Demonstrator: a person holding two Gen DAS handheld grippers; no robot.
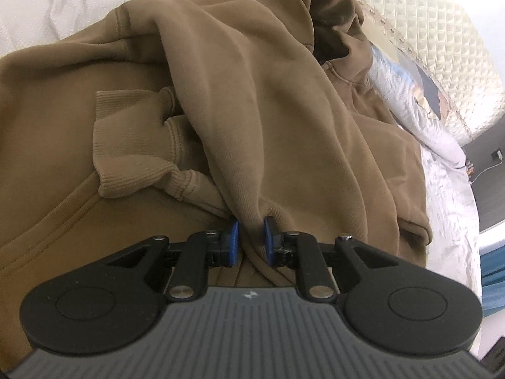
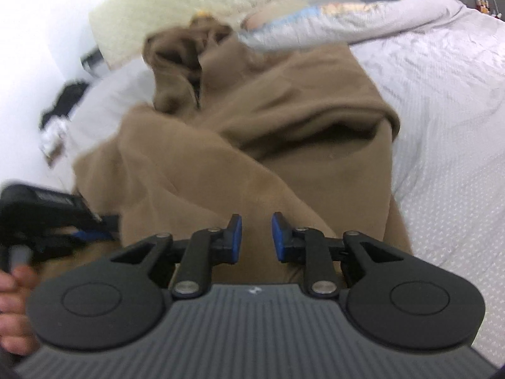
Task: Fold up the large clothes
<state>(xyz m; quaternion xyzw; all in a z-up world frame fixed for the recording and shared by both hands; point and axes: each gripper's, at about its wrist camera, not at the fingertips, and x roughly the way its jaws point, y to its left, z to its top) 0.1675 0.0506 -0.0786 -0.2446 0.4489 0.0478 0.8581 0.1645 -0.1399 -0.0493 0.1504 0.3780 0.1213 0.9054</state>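
Observation:
A brown hoodie (image 1: pixel 252 94) lies crumpled on a white bed. My left gripper (image 1: pixel 251 230) is shut on a raised fold of the hoodie, near its sleeve cuff (image 1: pixel 132 145). The hood (image 1: pixel 322 9) lies at the far end. In the right wrist view the hoodie (image 2: pixel 252 145) fills the middle. My right gripper (image 2: pixel 256 230) hovers over it with a gap between its blue pads and nothing held. The left gripper (image 2: pixel 85 233) also shows at the left edge of that view, pinching the hoodie's edge.
The white bed sheet (image 2: pixel 442 126) spreads to the right. A pillow (image 2: pixel 347 15) lies against a quilted cream headboard (image 1: pixel 442 47). Dark items (image 2: pixel 63 101) lie at the bed's far left edge. A hand (image 2: pixel 12 309) shows at lower left.

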